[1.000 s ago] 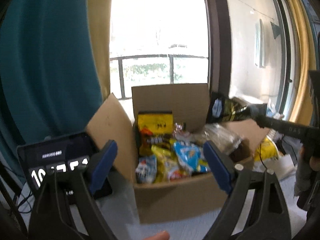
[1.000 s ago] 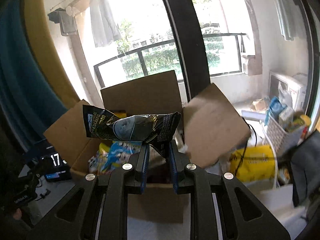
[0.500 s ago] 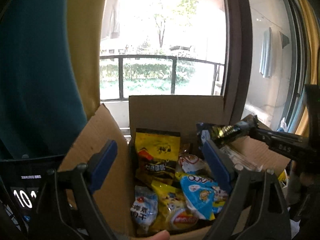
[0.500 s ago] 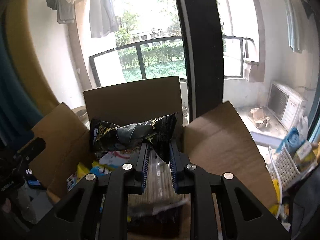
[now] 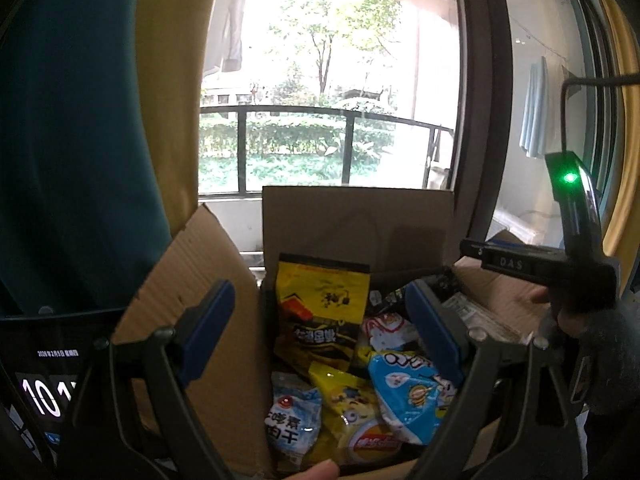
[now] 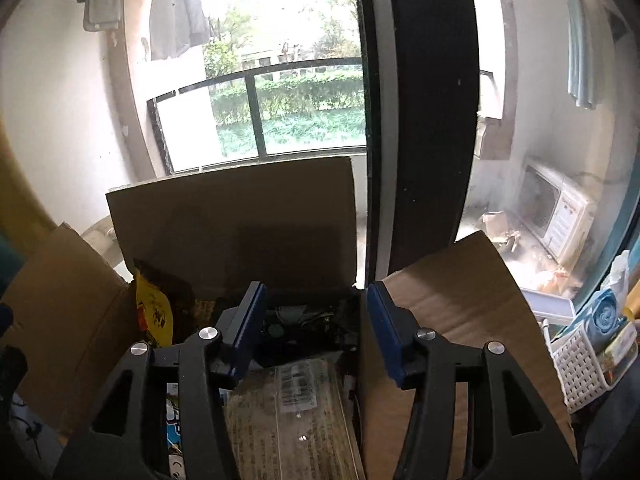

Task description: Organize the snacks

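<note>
An open cardboard box (image 5: pixel 352 220) holds several snack packets: a yellow bag (image 5: pixel 324 312), a blue-and-white bag (image 5: pixel 408 388), a yellow cartoon packet (image 5: pixel 352 400) and a pale blue packet (image 5: pixel 294 420). My left gripper (image 5: pixel 320 320) hovers open just before the box with nothing between its blue pads. My right gripper (image 6: pixel 316 320) is over the box's right side, jaws opening. The black snack bag (image 6: pixel 304 328) lies inside the box beyond them, free of the pads. Below it rests a clear labelled packet (image 6: pixel 300 392). In the left wrist view a hand (image 5: pixel 580 320) holds the right gripper (image 5: pixel 520 264).
A dark screen showing a clock (image 5: pixel 40 380) stands left of the box. The box's side flaps (image 6: pixel 460 300) spread outward. A white basket (image 6: pixel 588 360) with items sits at the right. A window frame (image 6: pixel 420 120) and a teal curtain (image 5: pixel 72 120) rise behind.
The right gripper carried the black bag over the box, opened and let it go; the bag now lies inside. The left gripper has come closer to the box.
</note>
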Motion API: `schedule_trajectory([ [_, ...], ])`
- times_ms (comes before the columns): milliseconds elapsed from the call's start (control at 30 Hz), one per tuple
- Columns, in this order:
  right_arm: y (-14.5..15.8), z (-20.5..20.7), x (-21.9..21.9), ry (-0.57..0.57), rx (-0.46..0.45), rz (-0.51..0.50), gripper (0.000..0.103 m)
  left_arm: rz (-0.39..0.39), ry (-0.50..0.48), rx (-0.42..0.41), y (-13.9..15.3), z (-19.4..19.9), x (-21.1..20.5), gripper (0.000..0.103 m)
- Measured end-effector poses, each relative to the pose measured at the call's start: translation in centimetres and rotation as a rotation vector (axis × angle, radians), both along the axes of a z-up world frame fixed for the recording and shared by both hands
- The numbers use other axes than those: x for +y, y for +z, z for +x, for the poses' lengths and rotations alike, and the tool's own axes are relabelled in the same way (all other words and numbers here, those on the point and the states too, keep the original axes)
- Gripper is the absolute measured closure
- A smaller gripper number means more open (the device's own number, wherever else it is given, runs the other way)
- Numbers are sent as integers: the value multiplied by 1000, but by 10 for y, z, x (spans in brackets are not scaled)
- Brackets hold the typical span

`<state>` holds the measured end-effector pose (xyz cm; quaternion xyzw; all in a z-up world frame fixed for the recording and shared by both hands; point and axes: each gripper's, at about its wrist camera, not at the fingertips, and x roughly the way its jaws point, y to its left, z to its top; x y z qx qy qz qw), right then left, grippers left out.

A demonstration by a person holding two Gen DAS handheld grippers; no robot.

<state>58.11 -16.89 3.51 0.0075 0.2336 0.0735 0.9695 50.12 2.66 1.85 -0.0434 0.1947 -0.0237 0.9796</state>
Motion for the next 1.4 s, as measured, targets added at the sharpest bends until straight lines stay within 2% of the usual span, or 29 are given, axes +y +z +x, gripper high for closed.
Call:
schedule_trajectory([
  [267,8,-27,-1,-5,-17,-9,48,1,-6,-6,8,-8,-3,14],
  [800,13,-132,-15,12,-59,17,48,35,-29,-7,21,-48,-19,14],
  [1000,14,-168,-19,37,-77,11,47,87,-29,-3,15,-81,-27,14],
  [1400,8,-244,-22,78,-140,-9,47,81,-42,-89,26,-169,-35,14],
])
